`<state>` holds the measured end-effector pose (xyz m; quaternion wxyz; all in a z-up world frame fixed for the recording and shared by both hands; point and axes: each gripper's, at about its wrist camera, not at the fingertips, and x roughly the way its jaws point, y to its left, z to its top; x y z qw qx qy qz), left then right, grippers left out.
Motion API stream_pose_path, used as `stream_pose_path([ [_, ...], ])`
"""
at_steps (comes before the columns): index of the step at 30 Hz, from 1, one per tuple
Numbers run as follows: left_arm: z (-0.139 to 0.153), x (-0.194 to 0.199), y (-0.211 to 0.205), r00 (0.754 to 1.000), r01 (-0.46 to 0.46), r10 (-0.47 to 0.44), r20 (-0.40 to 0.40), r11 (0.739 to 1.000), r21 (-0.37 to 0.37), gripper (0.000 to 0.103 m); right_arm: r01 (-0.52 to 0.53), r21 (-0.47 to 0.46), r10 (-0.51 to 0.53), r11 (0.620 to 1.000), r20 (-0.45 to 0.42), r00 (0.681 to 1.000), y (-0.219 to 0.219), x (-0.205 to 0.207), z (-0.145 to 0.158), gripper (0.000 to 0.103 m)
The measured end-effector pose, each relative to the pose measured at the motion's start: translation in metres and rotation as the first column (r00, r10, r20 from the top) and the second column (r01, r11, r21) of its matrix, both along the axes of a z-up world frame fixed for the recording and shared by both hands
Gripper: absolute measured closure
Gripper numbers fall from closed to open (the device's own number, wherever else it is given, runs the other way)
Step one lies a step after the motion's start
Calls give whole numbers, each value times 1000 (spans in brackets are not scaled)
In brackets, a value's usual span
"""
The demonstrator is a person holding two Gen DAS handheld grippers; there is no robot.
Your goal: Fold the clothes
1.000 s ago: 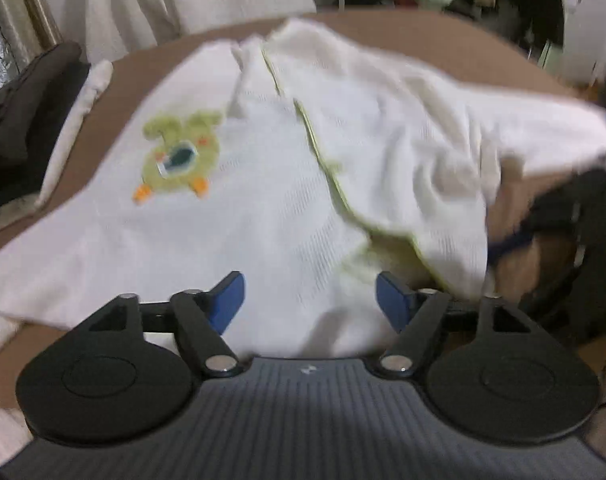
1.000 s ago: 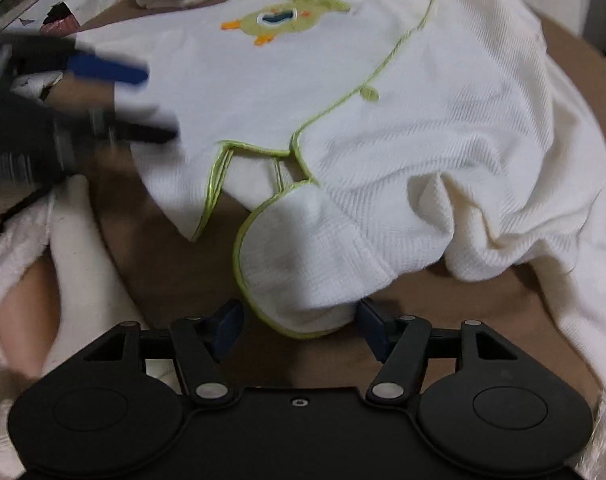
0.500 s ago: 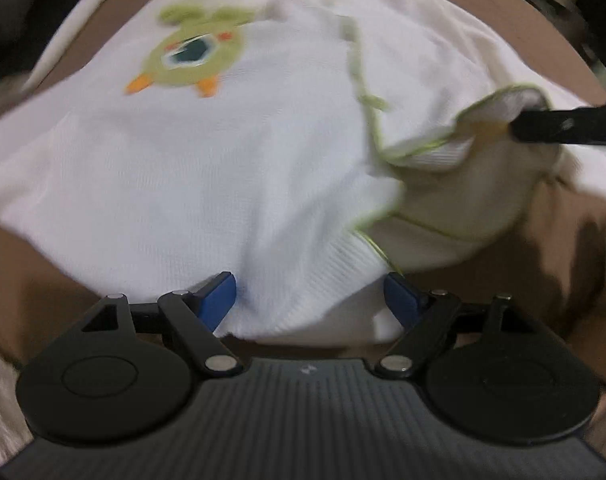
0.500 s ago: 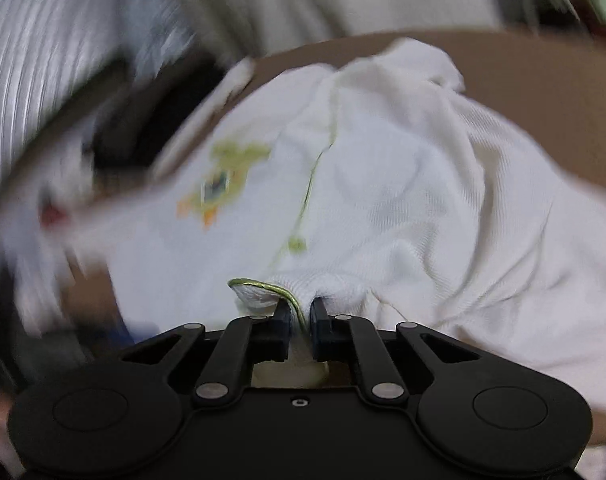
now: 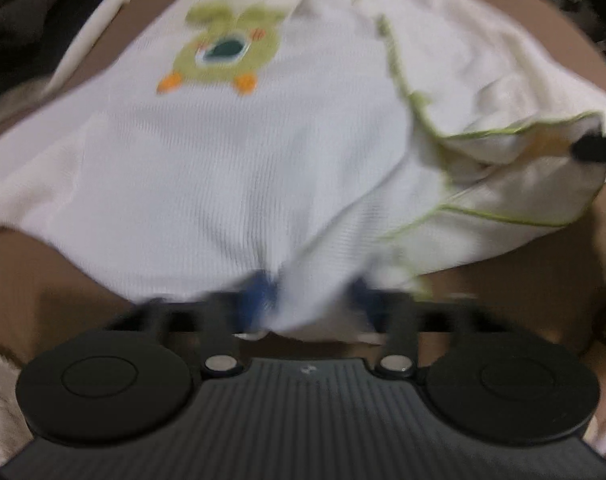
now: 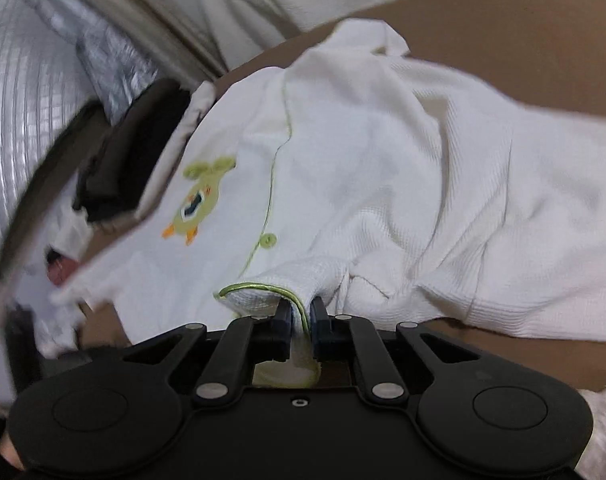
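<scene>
- A white waffle-knit baby garment [image 5: 239, 168], trimmed with green piping, is spread over a brown table [image 6: 523, 40]; a green creature patch [image 5: 227, 54] with orange feet is sewn onto the garment's front panel.
- The left gripper [image 5: 309, 300] is shown at the garment's near hem; its jaws are closing, a fold of the hem lies between the blue pads [image 5: 257, 296], and motion blur prevents a firm press from being confirmed.
- The right gripper [image 6: 301, 314] is shown clenched on a green-piped flap at the garment's lower edge, the piping being pinched between the dark pads.
- In the left wrist view, the same flap is seen lifted to the right of the patch, with a dark finger tip of the right gripper [image 5: 599, 148] at its corner.
- Dark folded clothing [image 6: 143, 148] is seen beyond the garment's patch side, against a silver quilted surface [image 6: 27, 92].
</scene>
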<state>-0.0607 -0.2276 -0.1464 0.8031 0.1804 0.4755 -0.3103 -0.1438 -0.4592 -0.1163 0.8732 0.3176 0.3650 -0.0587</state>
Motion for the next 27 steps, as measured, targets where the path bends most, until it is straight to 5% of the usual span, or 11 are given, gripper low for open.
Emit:
stream_pose_path([
  [5, 40, -6, 20, 998, -6, 8, 70, 1000, -25, 86, -319, 11, 318, 948, 43, 947, 39, -33, 38, 94],
  [9, 42, 2, 31, 996, -45, 41, -76, 998, -51, 78, -294, -112, 280, 949, -126, 952, 48, -37, 28, 94],
  [11, 38, 7, 33, 986, -65, 55, -155, 996, -56, 61, -292, -81, 275, 953, -174, 946, 47, -32, 15, 94],
  [14, 29, 3, 28, 981, -55, 49, -186, 998, -27, 47, -321, -198, 269, 926, -250, 930, 64, -20, 9, 94],
  [17, 20, -6, 21, 973, -28, 22, -230, 999, -24, 28, -362, -146, 332, 921, -195, 923, 71, -17, 11, 94],
  [20, 6, -9, 7, 980, -3, 5, -201, 1000, 10, 22, -373, -80, 361, 924, -134, 923, 71, -15, 13, 94],
  [21, 1, -9, 2, 984, -3, 8, -179, 1000, 28, 24, -376, -51, 369, 925, -111, 923, 70, -15, 13, 94],
  [22, -3, -8, 0, 989, -20, 27, -146, 999, 50, 47, -384, -35, 380, 923, -91, 921, 70, -15, 16, 94],
  [23, -3, -10, 1, 993, -28, 35, -114, 998, 58, 83, -393, -20, 391, 919, -71, 918, 71, -16, 18, 94],
  [25, 10, -15, 6, 997, -4, 7, -72, 999, 44, 85, -411, 10, 411, 912, -32, 911, 72, -18, 24, 94],
  [27, 27, -20, 15, 999, 16, -15, -43, 1000, 27, 85, -420, -63, 417, 905, -64, 907, 79, -21, 31, 94],
])
